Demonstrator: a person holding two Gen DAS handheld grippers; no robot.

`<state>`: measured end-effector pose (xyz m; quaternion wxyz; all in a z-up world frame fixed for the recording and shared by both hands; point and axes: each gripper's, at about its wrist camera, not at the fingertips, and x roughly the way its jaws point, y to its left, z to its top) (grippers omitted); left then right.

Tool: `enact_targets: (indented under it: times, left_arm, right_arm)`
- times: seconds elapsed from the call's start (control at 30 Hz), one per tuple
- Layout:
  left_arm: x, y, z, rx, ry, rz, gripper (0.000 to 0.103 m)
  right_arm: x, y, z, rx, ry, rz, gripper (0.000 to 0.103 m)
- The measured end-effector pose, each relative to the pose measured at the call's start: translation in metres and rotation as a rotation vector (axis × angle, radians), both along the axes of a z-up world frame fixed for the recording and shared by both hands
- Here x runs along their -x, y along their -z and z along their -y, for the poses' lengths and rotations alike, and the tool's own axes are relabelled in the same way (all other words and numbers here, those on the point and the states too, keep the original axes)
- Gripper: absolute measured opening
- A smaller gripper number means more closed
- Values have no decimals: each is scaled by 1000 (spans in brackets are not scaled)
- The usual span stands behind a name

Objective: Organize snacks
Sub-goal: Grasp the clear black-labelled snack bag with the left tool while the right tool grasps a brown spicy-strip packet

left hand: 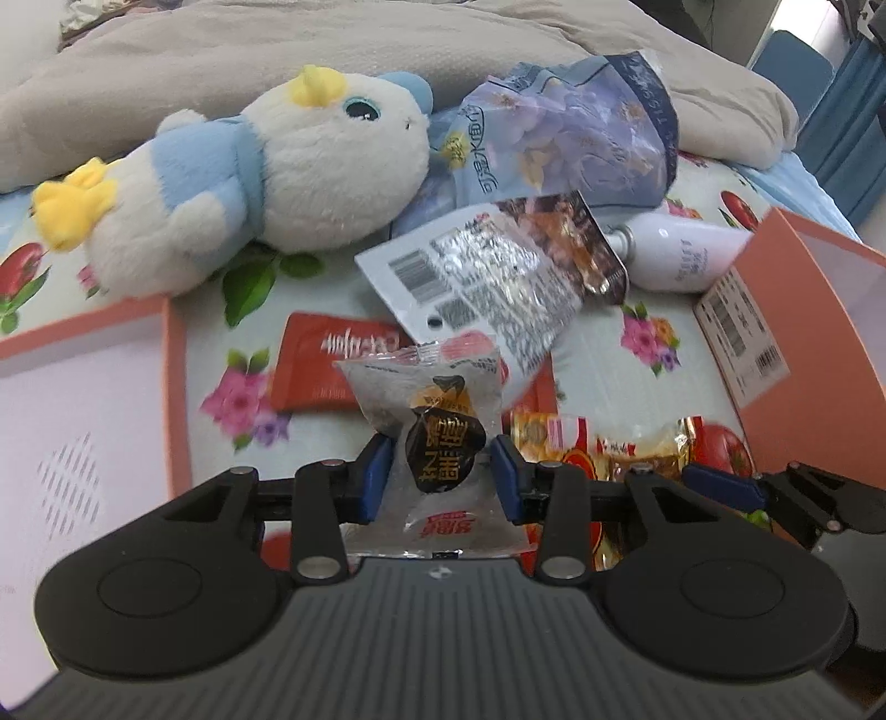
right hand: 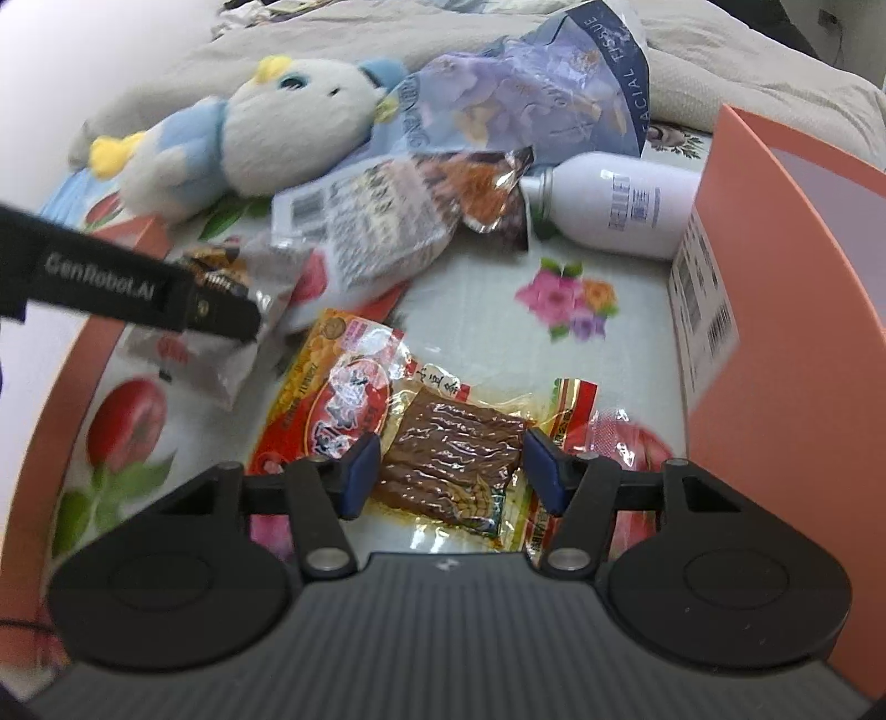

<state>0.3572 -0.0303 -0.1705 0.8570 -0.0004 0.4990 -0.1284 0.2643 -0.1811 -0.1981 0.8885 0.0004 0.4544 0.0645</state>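
Observation:
My left gripper is shut on a clear snack packet with a dark label, held above the floral bedsheet; the packet also shows in the right wrist view under the left gripper's black arm. My right gripper is open, its blue pads either side of a brown dried-tofu packet lying on the sheet. A red-yellow snack packet lies left of it. A red packet and a silver barcode packet lie further ahead.
A pink box stands at the left and another pink box at the right. A plush toy, a blue tissue pack, a white bottle and a beige blanket lie behind.

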Motion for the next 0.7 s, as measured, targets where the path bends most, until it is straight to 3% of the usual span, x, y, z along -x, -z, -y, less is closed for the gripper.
enact_targets:
  times: [0.53, 0.7]
  left_arm:
    - [103, -10, -15, 61, -66, -20, 45]
    - [129, -1, -25, 146, -120, -73, 45]
  right_arm:
    - [93, -18, -2, -68, -70, -30, 56]
    - [105, -17, -2, -77, -70, -44, 56]
